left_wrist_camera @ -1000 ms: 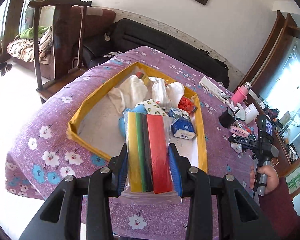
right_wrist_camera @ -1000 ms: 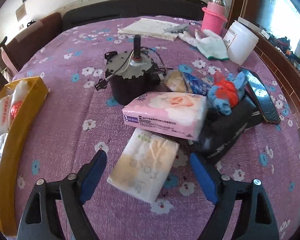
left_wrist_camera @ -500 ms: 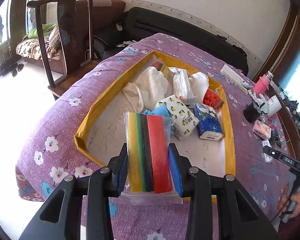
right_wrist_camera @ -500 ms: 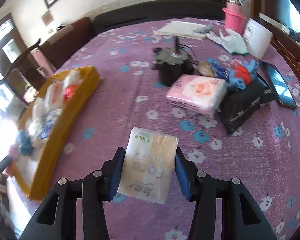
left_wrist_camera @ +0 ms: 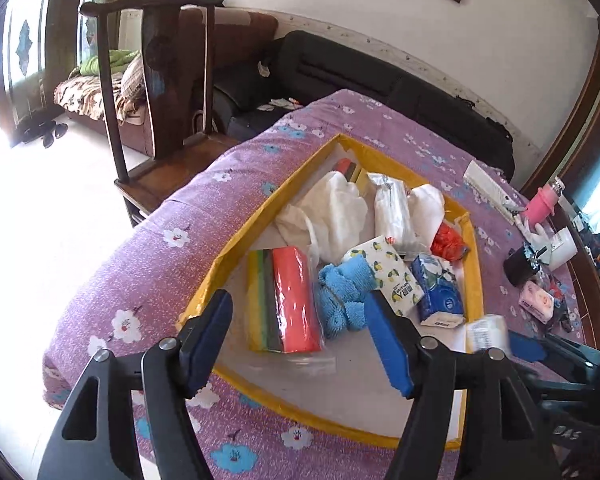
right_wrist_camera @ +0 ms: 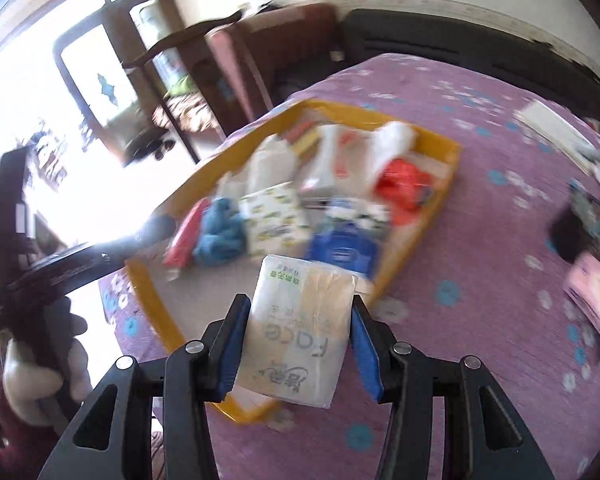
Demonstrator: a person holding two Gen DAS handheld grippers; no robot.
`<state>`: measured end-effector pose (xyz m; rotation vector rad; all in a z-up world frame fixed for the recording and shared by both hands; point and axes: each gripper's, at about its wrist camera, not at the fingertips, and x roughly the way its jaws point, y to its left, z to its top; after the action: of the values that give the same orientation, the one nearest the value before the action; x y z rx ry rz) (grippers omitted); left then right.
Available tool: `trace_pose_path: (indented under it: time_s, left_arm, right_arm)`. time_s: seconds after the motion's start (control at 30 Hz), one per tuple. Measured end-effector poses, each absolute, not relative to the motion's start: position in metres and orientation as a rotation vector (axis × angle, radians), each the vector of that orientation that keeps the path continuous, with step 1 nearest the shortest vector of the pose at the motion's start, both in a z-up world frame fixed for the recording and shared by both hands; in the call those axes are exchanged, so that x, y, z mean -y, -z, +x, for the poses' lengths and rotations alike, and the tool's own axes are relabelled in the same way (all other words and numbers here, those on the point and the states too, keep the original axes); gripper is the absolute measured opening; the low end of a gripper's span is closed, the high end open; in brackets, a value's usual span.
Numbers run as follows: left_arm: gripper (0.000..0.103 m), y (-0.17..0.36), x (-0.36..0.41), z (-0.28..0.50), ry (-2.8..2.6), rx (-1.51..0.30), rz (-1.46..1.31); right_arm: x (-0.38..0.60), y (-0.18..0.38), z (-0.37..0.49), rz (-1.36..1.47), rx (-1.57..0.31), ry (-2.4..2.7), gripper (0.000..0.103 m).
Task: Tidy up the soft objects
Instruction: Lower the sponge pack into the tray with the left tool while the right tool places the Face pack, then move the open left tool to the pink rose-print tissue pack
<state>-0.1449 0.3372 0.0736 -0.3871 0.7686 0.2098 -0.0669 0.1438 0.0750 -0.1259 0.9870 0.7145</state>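
A yellow-rimmed tray (left_wrist_camera: 236, 248) on the purple floral table holds several soft items. The bagged pack of coloured sponges (left_wrist_camera: 284, 304) lies in the tray's near left part. My left gripper (left_wrist_camera: 300, 340) is open just above and behind it, empty. A blue cloth (left_wrist_camera: 344, 288), tissue packs and white cloths lie beside it. My right gripper (right_wrist_camera: 296, 340) is shut on a cream tissue pack (right_wrist_camera: 300, 324), held over the tray's near right rim (right_wrist_camera: 420, 232); the pack also shows in the left wrist view (left_wrist_camera: 486, 332).
A wooden chair (left_wrist_camera: 160, 80) stands left of the table. A pink tissue pack (left_wrist_camera: 536, 300), a black motor part (left_wrist_camera: 520, 264), a white jar (left_wrist_camera: 562, 244) and a pink bottle (left_wrist_camera: 544, 204) sit on the table's right side. A black sofa (left_wrist_camera: 380, 84) lies behind.
My left gripper opened and let the sponge pack drop into the tray. My right gripper closed on the cream tissue pack, lifted it and carried it left to the tray.
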Motion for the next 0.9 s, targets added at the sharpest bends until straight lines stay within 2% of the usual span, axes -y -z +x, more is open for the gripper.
trace_pose_path:
  time_s: [0.07, 0.17, 0.27, 0.33, 0.43, 0.63, 0.9]
  left_arm:
    - [0.078, -0.084, -0.340, -0.160, -0.236, -0.719, -0.386]
    - [0.084, -0.095, -0.342, -0.172, -0.304, -0.683, -0.363]
    - [0.084, -0.098, -0.341, -0.173, -0.346, -0.688, -0.334]
    - [0.084, -0.097, -0.336, -0.171, -0.379, -0.699, -0.302]
    - [0.084, -0.093, -0.325, -0.169, -0.404, -0.705, -0.269]
    - [0.085, -0.097, -0.288, -0.164, -0.406, -0.718, -0.164]
    - [0.087, -0.106, -0.221, -0.153, -0.339, -0.727, -0.029]
  right_arm:
    - [-0.169, -0.066, -0.065, -0.169, -1.006, -0.734, 0.053]
    - [-0.198, -0.049, -0.062, -0.223, -1.038, -0.751, 0.055]
    - [-0.203, -0.047, -0.070, -0.270, -0.986, -0.713, 0.060]
    - [-0.191, -0.055, -0.076, -0.250, -0.945, -0.715, 0.071]
    - [-0.166, -0.072, -0.085, -0.237, -0.870, -0.669, 0.077]
    - [-0.090, -0.087, -0.088, -0.169, -0.803, -0.551, 0.080]
    - [0.022, -0.075, -0.083, -0.020, -0.822, -0.375, 0.080]
